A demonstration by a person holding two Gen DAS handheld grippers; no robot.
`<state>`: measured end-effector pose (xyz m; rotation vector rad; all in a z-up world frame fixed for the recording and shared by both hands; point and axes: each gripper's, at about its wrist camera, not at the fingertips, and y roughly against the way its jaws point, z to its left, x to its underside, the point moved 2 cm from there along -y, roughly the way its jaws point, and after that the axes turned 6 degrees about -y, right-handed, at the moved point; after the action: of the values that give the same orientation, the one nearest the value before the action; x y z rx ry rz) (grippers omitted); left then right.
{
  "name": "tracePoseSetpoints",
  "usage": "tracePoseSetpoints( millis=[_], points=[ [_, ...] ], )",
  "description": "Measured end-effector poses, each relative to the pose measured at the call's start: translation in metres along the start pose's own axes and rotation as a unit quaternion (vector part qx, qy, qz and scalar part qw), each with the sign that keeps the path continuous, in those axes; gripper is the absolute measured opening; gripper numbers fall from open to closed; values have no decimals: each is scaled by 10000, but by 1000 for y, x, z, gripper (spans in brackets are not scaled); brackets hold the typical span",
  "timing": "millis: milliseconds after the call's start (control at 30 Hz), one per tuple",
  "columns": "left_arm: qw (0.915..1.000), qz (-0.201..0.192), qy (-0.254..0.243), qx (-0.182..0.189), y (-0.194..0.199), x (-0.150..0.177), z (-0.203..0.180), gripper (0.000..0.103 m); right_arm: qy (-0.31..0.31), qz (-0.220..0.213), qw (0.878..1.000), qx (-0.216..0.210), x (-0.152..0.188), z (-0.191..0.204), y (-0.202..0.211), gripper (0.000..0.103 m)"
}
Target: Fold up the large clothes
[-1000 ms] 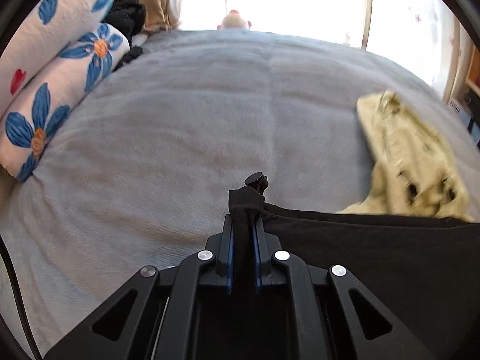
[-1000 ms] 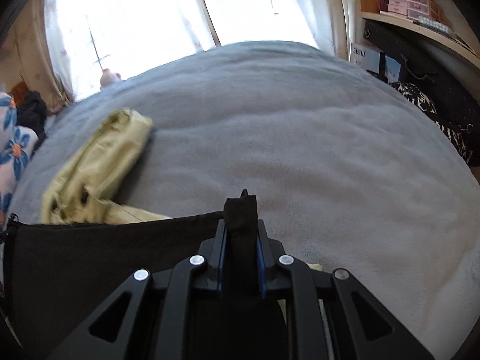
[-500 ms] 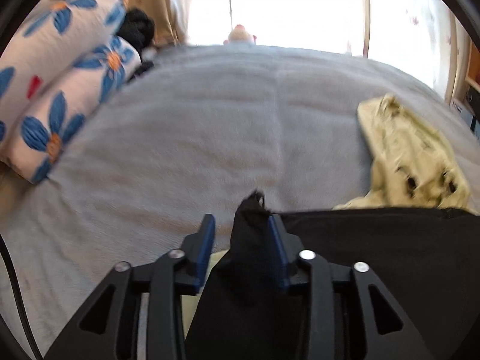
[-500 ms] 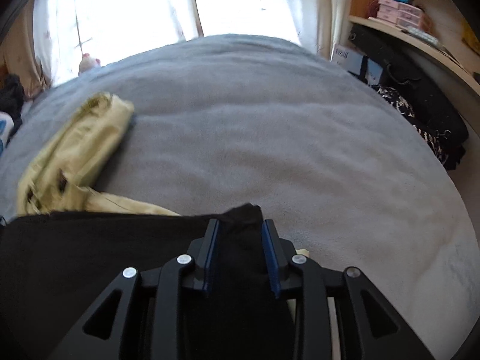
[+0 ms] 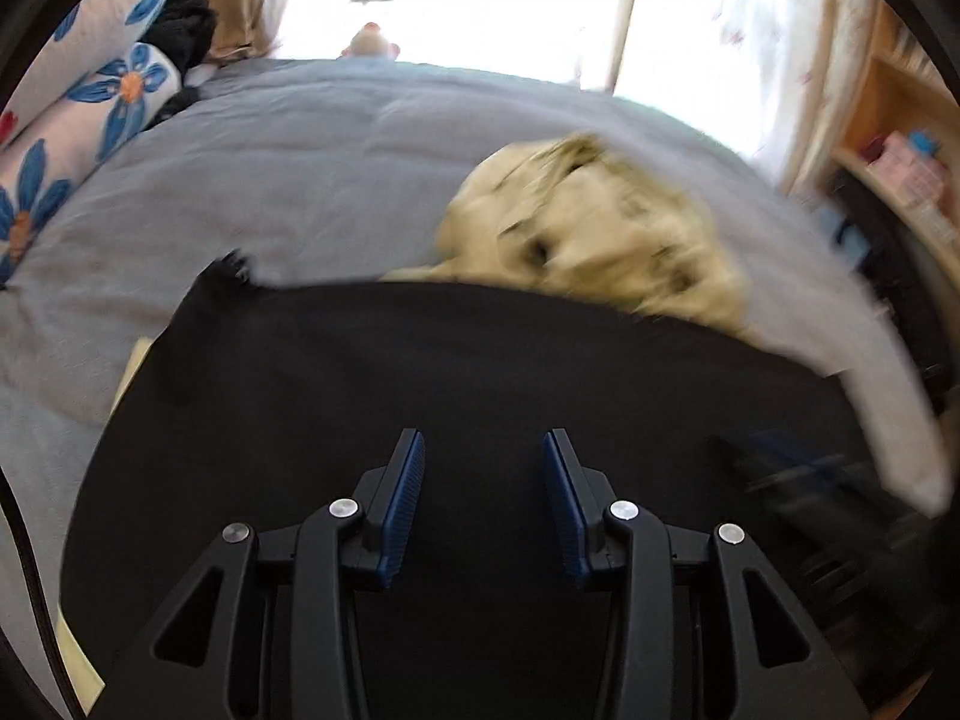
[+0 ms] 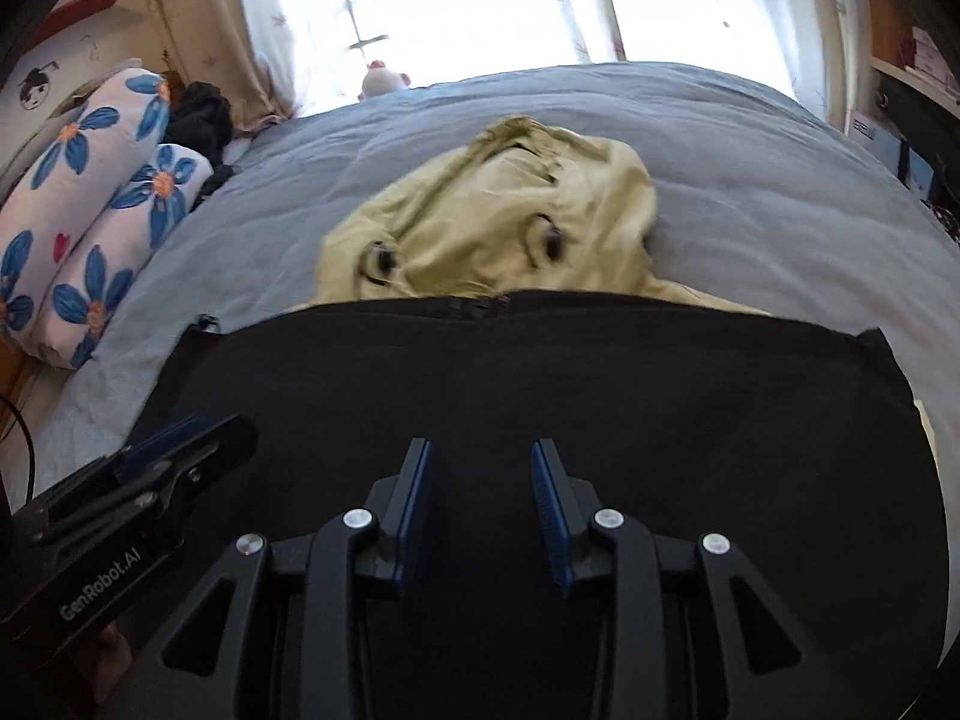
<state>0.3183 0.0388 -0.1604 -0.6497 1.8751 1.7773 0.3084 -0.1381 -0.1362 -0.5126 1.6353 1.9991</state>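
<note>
A black garment [image 5: 450,372] [image 6: 540,384] lies spread flat on the grey bed blanket [image 5: 300,168] [image 6: 750,180], its far edge over a crumpled pale yellow garment [image 5: 600,240] [image 6: 498,228]. My left gripper [image 5: 483,438] hovers open over the black cloth with nothing between its blue pads. My right gripper [image 6: 480,447] is likewise open over the cloth, empty. The left gripper [image 6: 210,435] also shows at the lower left of the right wrist view. The right gripper [image 5: 780,456] is a blur at the right of the left wrist view.
Two flowered pillows [image 5: 90,90] [image 6: 90,180] lie along the bed's left side, with a dark bundle [image 5: 186,18] [image 6: 201,114] behind them. A small plush toy [image 6: 384,81] sits by the bright window. Shelves [image 5: 900,150] stand to the right. A cable [image 6: 24,450] hangs at the left.
Both grippers were shut on corners of the black garment; they have opened, let go and swung toward the garment's middle. The cloth now lies flat on the bed.
</note>
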Motion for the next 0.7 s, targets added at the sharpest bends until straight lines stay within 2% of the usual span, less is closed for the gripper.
tracePoseSetpoints(
  millis=[100, 167, 233, 267, 300, 367, 400, 533, 633, 700],
  points=[
    [9992, 101, -2, -378, -15, 3, 32, 39, -355, -90, 9977, 565, -7, -63, -2, 31],
    [9968, 147, 68, -788, -16, 2, 62, 40, -599, -154, 9945, 842, -9, -102, 3, 31],
    [9940, 260, 268, -1025, -18, 1, 95, 41, -777, -233, 9859, 1461, -12, -147, 7, 31],
    [9921, 329, 398, -1141, -20, 2, 112, 41, -894, -220, 9825, 1617, -10, -167, 9, 31],
    [9910, 376, 504, -1181, -21, 4, 125, 41, -1127, -163, 9791, 1685, -8, -193, 12, 31],
    [9905, 456, 722, -1079, -22, 5, 144, 41, -1479, -142, 9764, 1567, -4, -218, 19, 31],
    [9892, 493, 768, -1144, -22, 5, 149, 41, -1593, -134, 9740, 1605, -3, -225, 24, 31],
    [9884, 513, 872, -1131, -7, 5, 150, 41, -1728, -188, 9737, 1476, 1, -218, 45, 32],
    [9912, 289, 793, -1020, 19, 6, 136, 41, -1589, -234, 9804, 1143, 8, -179, 65, 33],
    [9936, 136, 686, -887, 45, 12, 114, 41, -1415, -173, 9867, 774, 17, -142, 76, 33]
  ],
)
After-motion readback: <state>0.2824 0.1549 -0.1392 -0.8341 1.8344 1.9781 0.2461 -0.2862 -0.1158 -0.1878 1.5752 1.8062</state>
